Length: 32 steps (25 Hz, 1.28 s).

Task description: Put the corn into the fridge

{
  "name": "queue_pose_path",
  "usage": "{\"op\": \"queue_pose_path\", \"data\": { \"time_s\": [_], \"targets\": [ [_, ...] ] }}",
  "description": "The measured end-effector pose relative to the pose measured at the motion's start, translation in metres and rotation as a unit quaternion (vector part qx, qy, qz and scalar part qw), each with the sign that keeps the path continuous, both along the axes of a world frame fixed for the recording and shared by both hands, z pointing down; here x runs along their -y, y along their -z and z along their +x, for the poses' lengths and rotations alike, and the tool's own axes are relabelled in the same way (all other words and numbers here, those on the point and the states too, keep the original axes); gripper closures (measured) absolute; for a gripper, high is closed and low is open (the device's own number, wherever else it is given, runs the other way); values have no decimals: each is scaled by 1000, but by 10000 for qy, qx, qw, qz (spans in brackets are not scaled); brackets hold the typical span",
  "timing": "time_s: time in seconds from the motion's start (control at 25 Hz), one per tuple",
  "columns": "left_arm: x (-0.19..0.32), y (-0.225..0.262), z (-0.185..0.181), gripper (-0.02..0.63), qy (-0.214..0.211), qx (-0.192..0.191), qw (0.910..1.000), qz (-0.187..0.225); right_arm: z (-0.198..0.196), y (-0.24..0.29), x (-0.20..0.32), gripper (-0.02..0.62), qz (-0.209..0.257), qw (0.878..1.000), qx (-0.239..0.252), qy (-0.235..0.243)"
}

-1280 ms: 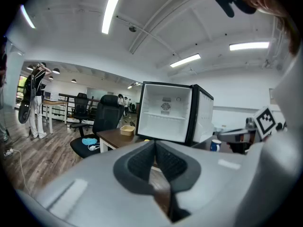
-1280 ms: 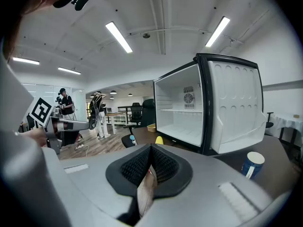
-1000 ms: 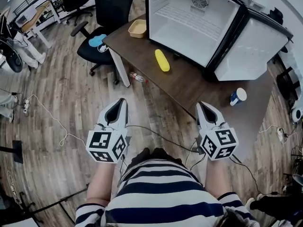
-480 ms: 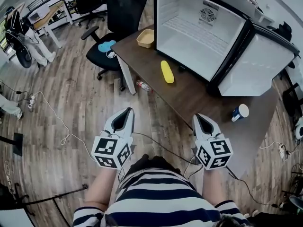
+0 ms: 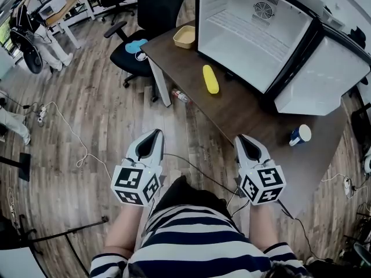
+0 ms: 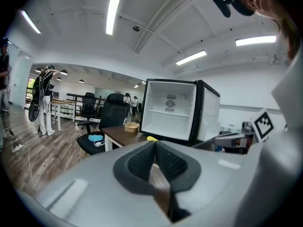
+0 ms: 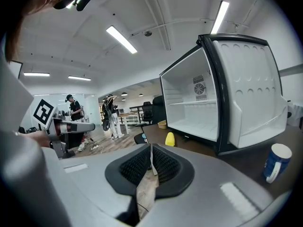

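A yellow corn cob [image 5: 210,79] lies on the dark wooden table [image 5: 232,106], just in front of the open white fridge [image 5: 249,33], whose door [image 5: 322,74] swings out to the right. The fridge interior looks bare. Both grippers are held close to the person's body, well short of the table. My left gripper [image 5: 155,133] is shut and holds nothing; the corn [image 6: 151,138] shows just beyond its tips. My right gripper [image 5: 240,138] holds nothing; its jaws are just starting to open, tips still almost touching. Ahead of it I see the corn [image 7: 170,139] and the fridge [image 7: 194,112].
A tan bowl [image 5: 185,36] sits at the table's far left corner and a blue-and-white cup [image 5: 300,135] on its right part. A black office chair [image 5: 136,54] stands left of the table. A bottle [image 5: 179,95] and cables lie on the wooden floor.
The head view has shifted, so table and fridge sit a little further right. Both grippers stay in about the same place near the body.
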State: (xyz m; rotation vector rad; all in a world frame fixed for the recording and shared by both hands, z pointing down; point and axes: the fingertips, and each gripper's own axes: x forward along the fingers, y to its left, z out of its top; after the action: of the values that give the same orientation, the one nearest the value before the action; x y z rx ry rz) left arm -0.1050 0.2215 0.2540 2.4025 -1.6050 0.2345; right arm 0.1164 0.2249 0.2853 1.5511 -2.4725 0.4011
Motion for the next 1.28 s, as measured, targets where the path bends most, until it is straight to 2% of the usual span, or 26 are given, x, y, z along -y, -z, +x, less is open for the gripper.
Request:
{"op": "queue_pose_path", "data": {
  "time_s": [0.28,0.56,0.96,1.28],
  "targets": [
    [32,-5,-7,606,-178,105,9998,-3,-17,-5,30,551,-97,9999,-43,-54],
    [72,-14,-31,606,-302,-4,9994,-137,-46,-8,65,502,-213,9996,-126,-101],
    [134,-35,-68,606,-446,-55,9986,-295,-81,-19,130,480,-329,9988,-253,-265],
    [171,-49,-87,606,-735,-22,9963,-446,-94,-26,171,457,-434,9966,-356,-597]
  ]
}}
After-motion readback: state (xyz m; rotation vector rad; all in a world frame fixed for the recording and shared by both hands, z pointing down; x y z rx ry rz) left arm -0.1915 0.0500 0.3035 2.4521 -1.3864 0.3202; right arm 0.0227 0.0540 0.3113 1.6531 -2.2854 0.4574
